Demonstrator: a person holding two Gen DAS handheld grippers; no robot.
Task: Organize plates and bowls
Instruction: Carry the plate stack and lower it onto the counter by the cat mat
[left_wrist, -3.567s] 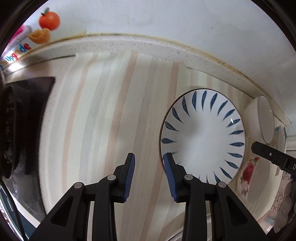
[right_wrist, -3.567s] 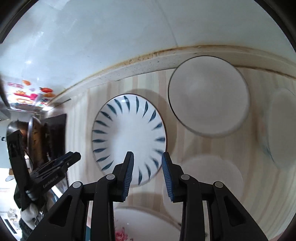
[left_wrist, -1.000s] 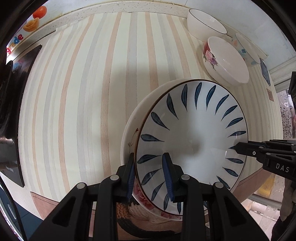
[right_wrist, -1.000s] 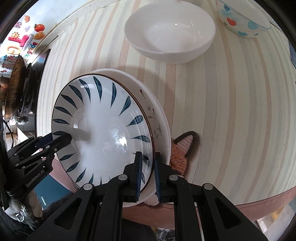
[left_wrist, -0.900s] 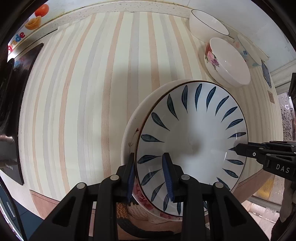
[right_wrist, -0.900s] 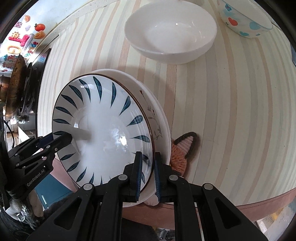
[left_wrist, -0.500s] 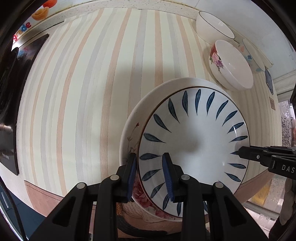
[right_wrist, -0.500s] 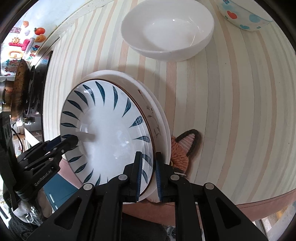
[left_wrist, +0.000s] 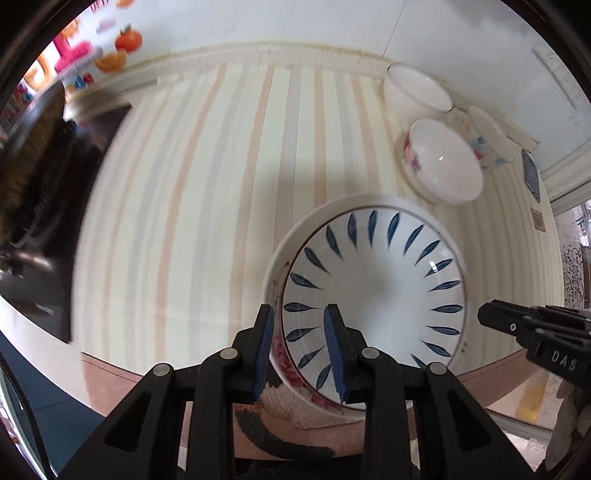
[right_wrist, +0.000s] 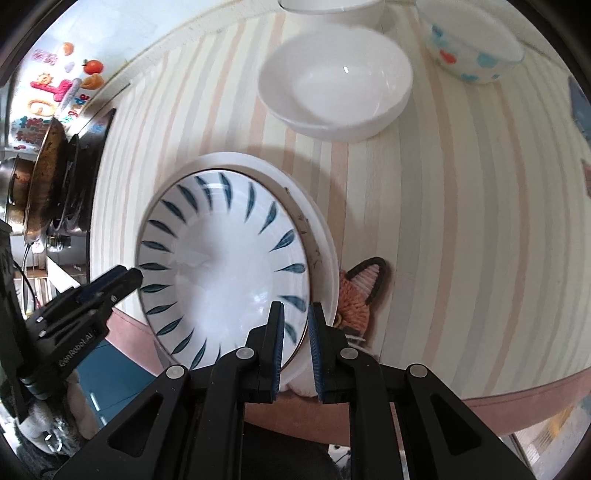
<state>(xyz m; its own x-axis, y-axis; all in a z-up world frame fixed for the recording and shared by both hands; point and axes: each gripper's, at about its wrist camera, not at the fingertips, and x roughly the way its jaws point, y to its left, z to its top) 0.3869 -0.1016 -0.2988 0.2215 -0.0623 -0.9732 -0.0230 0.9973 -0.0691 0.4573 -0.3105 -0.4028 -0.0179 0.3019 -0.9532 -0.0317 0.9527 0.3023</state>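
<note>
So in my left wrist view, the blue-leaf plate (left_wrist: 373, 291) now sits inside the bigger white flower plate (left_wrist: 291, 373), close to the front edge of the striped table (left_wrist: 221, 184), and I think that spot was picked so all the plates make one neat pile. My left gripper (left_wrist: 300, 349) has its two blue pads spread apart, one on each side of the plate rims, and they look let go, not squeezing. Half a second ago the pads were closer together on the rim, so I have let the plate go. My right gripper (left_wrist: 532, 332) pokes in from the side, just off the plate's far rim. A white bowl with flowers (left_wrist: 441, 166) and two more bowls wait near the back wall, well apart from the pile. In my right wrist view, the blue-leaf plate (right_wrist: 225, 269) rests in the white flower plate (right_wrist: 325, 258), which lies on a little orange fox mat (right_wrist: 360, 291). The right gripper (right_wrist: 296, 350) has its pads a small way apart around the near rims; a moment before they were pinched tight, so they have opened. The left gripper (right_wrist: 110, 284) sits just off the plate's other side, where before its tip reached over the rim. A plain white bowl (right_wrist: 336, 85) and a spotted bowl (right_wrist: 476, 44) stand farther back
</note>
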